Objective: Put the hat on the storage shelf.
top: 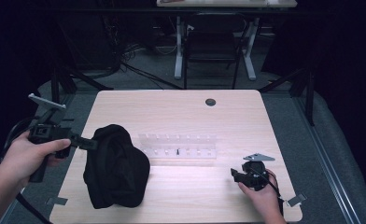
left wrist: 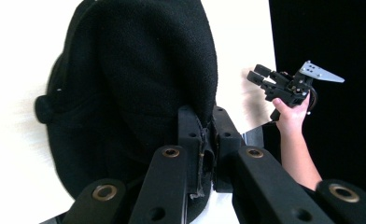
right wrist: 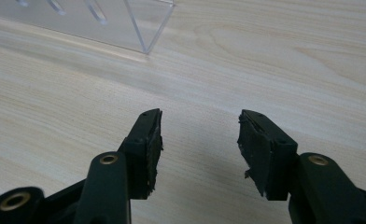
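A black knitted fabric piece, like a beanie (top: 116, 169), lies on the left part of the light wooden table (top: 195, 196). My left gripper (top: 88, 143) reaches in from the left and is shut on the fabric's upper left edge. In the left gripper view the jaws (left wrist: 210, 135) are pressed together on the fabric's (left wrist: 139, 79) rim. My right gripper (top: 234, 174) rests low at the table's front right, held by a hand. Its jaws stand open over bare wood in the right gripper view (right wrist: 200, 128), with nothing between them.
A clear acrylic rack (top: 179, 146) with small pegs lies across the table's middle, and its corner (right wrist: 144, 28) lies ahead of the right gripper. A round cable hole (top: 210, 101) is at the far edge. A chair (top: 213, 44) and desk legs stand beyond the table.
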Motion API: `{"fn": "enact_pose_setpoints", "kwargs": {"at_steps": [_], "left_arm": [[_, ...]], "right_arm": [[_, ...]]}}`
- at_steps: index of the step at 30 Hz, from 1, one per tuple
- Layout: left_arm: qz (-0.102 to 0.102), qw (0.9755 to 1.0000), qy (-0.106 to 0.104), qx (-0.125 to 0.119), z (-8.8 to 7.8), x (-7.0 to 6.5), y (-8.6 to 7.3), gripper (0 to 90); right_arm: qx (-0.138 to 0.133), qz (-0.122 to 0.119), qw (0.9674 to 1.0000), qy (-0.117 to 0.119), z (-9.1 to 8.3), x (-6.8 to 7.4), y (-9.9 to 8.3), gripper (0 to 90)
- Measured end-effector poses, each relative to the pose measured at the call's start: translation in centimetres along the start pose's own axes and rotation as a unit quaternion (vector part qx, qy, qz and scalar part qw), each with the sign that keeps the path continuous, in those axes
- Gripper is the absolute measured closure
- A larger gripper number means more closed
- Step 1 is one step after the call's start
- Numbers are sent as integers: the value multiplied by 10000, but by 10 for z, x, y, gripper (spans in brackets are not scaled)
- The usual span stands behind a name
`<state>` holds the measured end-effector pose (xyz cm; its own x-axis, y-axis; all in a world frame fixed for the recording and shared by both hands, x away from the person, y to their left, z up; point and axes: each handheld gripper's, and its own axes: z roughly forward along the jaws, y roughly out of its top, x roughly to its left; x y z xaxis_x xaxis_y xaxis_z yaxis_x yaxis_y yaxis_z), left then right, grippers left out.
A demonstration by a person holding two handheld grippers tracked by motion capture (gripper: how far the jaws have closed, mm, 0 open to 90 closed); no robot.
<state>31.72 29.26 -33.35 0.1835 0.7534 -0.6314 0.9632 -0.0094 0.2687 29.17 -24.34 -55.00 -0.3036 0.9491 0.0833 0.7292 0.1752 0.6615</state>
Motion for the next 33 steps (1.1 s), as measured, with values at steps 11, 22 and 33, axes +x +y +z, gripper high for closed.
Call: {"fn": "enact_pose_setpoints", "kwargs": {"at_steps": [11, 22, 33], "left_arm": [[1, 9997, -66, -240, -17, -6, 6, 852], [105, 9989, -182, -408, -21, -20, 16, 852], [166, 9987, -189, -448, -19, -30, 30, 852]], "right_arm": [[12, -1, 10000, 6, 1, 0, 0, 487], [-17, 22, 10000, 32, 2, -1, 0, 487], [-36, 60, 10000, 54, 1, -1, -1, 487]]}}
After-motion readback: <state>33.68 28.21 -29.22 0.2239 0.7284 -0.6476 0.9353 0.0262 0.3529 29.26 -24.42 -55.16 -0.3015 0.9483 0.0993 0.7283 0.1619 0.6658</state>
